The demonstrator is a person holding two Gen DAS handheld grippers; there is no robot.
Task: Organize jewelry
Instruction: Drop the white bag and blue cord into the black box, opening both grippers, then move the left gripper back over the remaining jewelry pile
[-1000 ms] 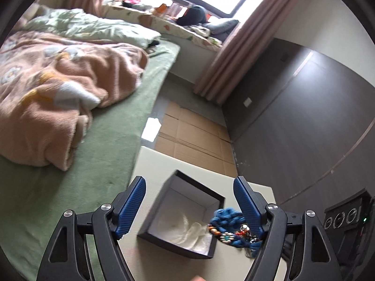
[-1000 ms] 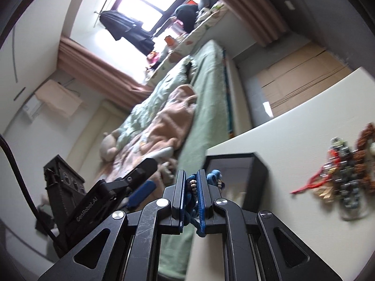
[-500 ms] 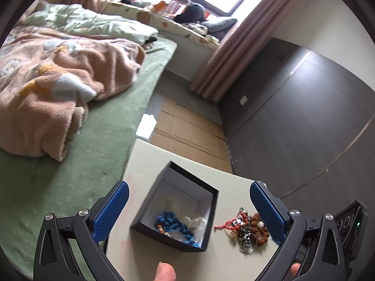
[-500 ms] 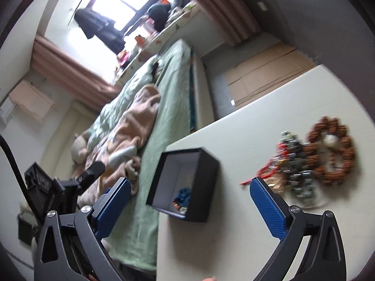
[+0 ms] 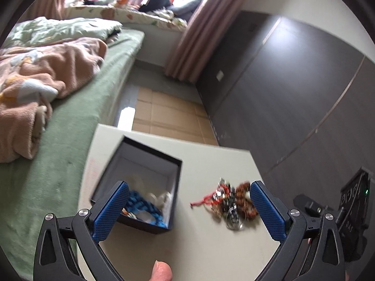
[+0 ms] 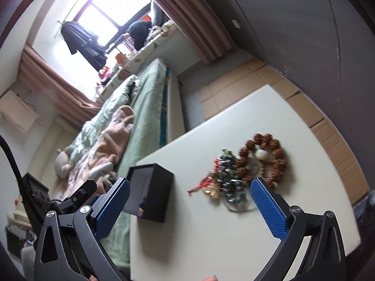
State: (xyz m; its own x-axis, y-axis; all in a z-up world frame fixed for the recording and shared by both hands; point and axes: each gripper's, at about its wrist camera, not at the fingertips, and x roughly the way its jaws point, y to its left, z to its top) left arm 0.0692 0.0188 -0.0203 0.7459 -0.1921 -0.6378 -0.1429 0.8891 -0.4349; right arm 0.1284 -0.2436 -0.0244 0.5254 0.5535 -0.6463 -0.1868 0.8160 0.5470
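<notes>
Both sets of jaws spread wide and empty; remaining jewelry pile [image 6: 243, 171] loose on the surface [image 6: 211, 234], ahead of and just inside the right gripper [image 6: 189, 207] right-hand jaw, long axis across the gap, beside the black box [image 6: 153, 193] already holding blue beads [image 5: 143, 207]; right gripper judged nearer than left gripper [image 5: 188, 210]

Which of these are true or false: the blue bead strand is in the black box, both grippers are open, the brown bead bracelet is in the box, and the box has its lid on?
1. The blue bead strand lies inside the black box. True.
2. The left gripper and the right gripper are both open and hold nothing. True.
3. The brown bead bracelet is in the box. False: it lies on the white table beside the box, in the jewelry pile.
4. The box has its lid on. False: it is open on top.
</notes>
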